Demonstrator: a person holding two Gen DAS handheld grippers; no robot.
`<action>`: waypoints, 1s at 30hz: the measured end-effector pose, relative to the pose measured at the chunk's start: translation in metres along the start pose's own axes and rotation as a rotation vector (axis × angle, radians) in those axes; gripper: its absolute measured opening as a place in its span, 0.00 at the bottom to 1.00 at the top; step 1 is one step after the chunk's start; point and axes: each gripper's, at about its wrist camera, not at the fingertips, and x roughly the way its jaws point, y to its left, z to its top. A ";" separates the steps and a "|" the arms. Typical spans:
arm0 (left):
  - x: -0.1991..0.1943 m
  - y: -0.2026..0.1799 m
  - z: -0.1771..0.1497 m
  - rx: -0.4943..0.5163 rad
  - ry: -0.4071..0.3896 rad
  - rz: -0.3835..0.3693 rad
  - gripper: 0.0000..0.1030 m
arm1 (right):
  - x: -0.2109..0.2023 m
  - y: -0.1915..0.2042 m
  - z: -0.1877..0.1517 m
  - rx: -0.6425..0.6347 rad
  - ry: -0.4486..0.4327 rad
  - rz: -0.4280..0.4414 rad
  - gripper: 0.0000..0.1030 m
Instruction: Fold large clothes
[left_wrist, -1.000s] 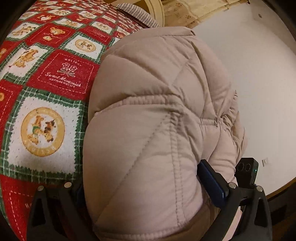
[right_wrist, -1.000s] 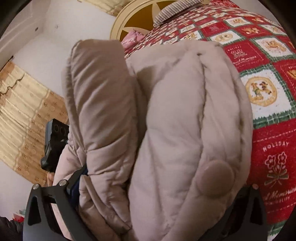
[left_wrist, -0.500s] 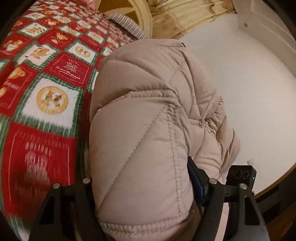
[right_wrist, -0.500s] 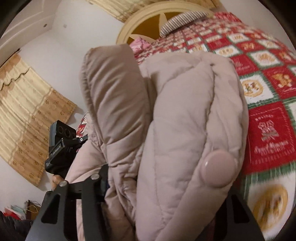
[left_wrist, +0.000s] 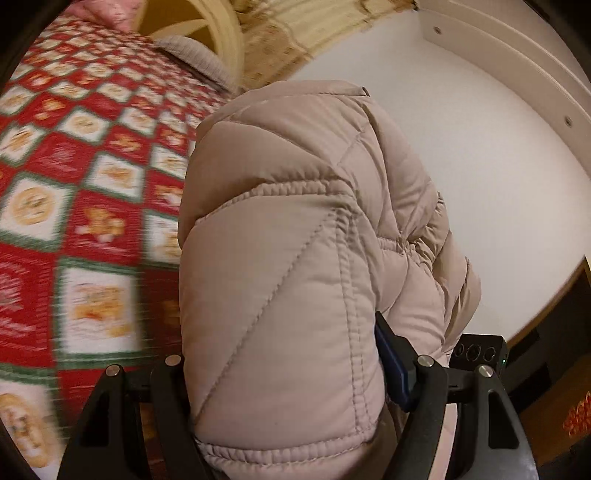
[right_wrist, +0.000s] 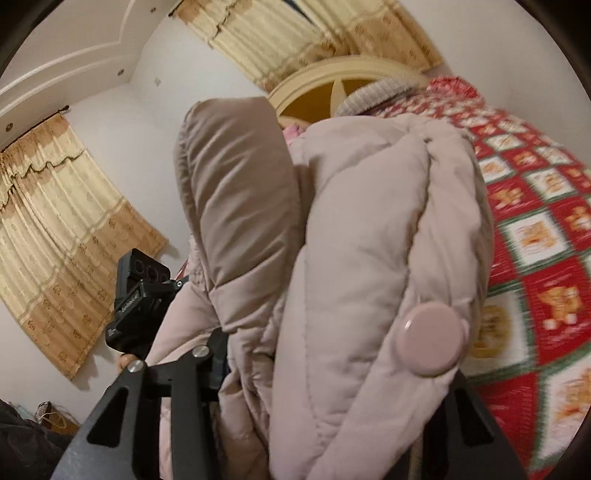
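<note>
Both claws grip the puffer jacket (left_wrist: 295, 258): left gripper (left_wrist: 284, 417) clamped on a thick quilted fold, right gripper (right_wrist: 325, 398) w/ jaws closing on the bunched part by the big round button (right_wrist: 430, 338). Jacket is lifted above the red/green patchwork quilt (left_wrist: 74, 206) near the bed's edge. Headboard (right_wrist: 332, 85) + curtains (right_wrist: 55, 229) behind.
</note>
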 end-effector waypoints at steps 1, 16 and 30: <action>0.011 -0.011 0.001 0.018 0.015 -0.019 0.72 | -0.007 -0.001 0.002 -0.002 -0.013 -0.009 0.47; 0.200 -0.115 0.012 0.137 0.240 -0.233 0.72 | -0.139 -0.061 0.032 0.015 -0.249 -0.281 0.46; 0.312 -0.073 -0.008 -0.006 0.353 -0.017 0.72 | -0.112 -0.206 0.031 0.242 -0.121 -0.387 0.46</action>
